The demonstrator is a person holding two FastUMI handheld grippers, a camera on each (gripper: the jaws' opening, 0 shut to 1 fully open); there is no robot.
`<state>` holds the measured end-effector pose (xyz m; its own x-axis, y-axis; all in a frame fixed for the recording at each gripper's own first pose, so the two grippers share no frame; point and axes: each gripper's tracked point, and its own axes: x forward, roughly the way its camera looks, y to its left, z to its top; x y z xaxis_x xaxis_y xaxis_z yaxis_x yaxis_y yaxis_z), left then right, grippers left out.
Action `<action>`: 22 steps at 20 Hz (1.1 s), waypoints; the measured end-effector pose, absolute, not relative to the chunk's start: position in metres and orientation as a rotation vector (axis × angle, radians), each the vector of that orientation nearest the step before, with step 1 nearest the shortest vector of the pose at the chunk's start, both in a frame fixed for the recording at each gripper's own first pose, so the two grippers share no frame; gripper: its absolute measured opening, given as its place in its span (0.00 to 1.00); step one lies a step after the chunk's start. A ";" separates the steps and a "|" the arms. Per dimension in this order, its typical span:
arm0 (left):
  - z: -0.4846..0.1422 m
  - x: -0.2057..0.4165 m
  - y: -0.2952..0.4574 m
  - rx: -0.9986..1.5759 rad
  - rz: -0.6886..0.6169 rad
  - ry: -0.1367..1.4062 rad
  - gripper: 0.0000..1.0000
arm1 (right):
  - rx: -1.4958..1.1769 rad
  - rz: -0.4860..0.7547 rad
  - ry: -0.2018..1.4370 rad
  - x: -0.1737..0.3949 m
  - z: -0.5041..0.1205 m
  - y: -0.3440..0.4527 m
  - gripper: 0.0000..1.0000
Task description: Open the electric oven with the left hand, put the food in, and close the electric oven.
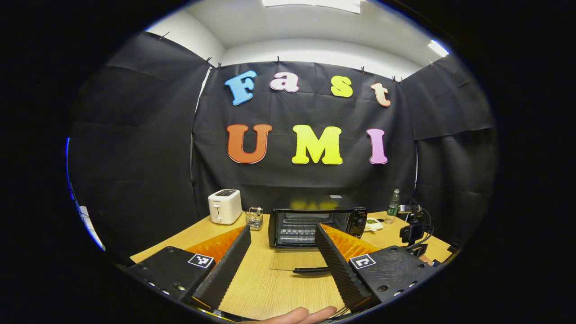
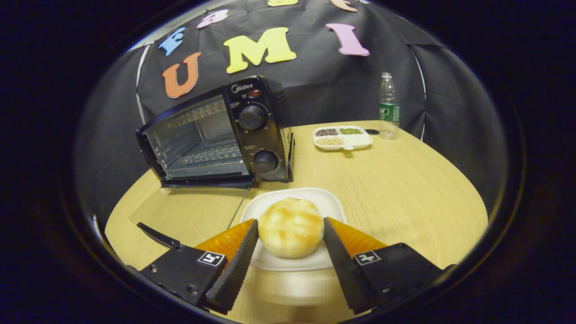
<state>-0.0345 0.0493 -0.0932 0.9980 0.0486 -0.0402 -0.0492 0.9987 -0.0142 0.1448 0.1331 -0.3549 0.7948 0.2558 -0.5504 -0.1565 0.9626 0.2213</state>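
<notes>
Oven (image 2: 216, 135) door lies flat open, ready for loading. In front of it, the right gripper (image 2: 290, 240) brackets the bun (image 2: 290, 227) on its plate (image 2: 324, 198); whether both fingers press is unclear. Left gripper (image 1: 281, 249) hangs open, empty, before the oven.

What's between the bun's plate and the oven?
In the right gripper view, bare wooden table separates the white plate from the oven, crossed by the edge of the oven's open glass door.

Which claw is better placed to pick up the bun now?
Right. The right claw sits open around the bun on its plate; the left claw hangs empty facing the open oven.
</notes>
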 end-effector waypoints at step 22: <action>-0.084 -0.048 0.079 0.076 0.077 -0.015 0.95 | 0.880 0.340 0.320 0.149 -0.250 0.315 0.85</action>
